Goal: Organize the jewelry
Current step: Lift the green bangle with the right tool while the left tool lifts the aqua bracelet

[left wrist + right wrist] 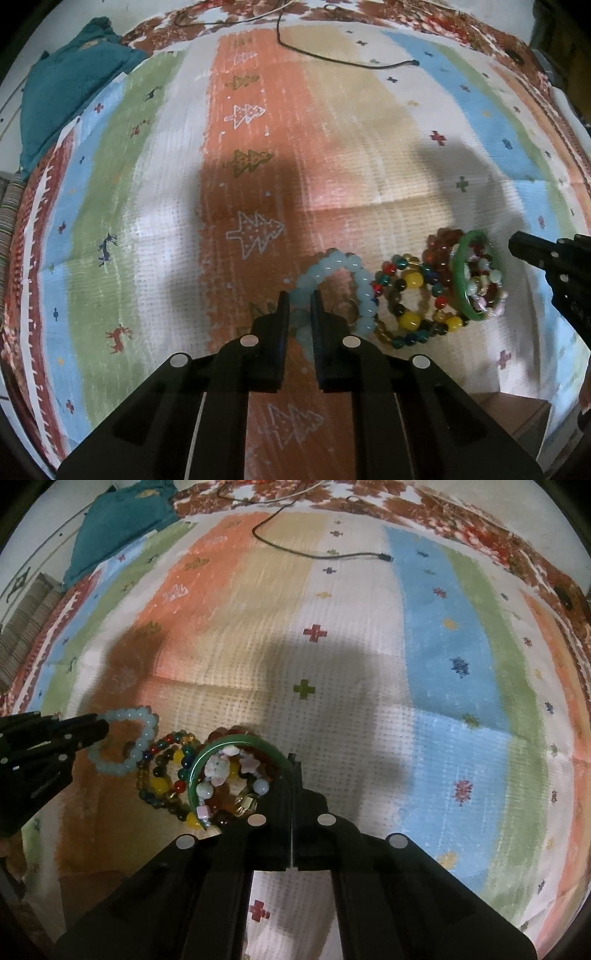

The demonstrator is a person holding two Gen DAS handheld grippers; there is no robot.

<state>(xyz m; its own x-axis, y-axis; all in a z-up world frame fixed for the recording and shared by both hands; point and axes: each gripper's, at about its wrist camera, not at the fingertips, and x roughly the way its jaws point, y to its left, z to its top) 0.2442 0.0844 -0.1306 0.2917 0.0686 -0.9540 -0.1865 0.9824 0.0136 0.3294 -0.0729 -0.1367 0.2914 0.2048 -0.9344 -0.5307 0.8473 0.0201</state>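
I see a striped patterned cloth under everything. On it, a pile of mixed bead bracelets with a green bangle. My left claw is clamped on the pale blue bead bracelet beside the pile. My right claw is closed, apparently pinching the bangle's rim.

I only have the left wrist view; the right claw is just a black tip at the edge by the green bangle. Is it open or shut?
Observer: Shut; the right claw has its fingers together, nothing visible between them.
Operator: So it isn't holding the green bangle?
Observer: Seemingly not; the rim runs beside the fingertips, not between them.
Operator: What's inside the bangle?
Observer: A white figure bead and a pink star bead, among others.
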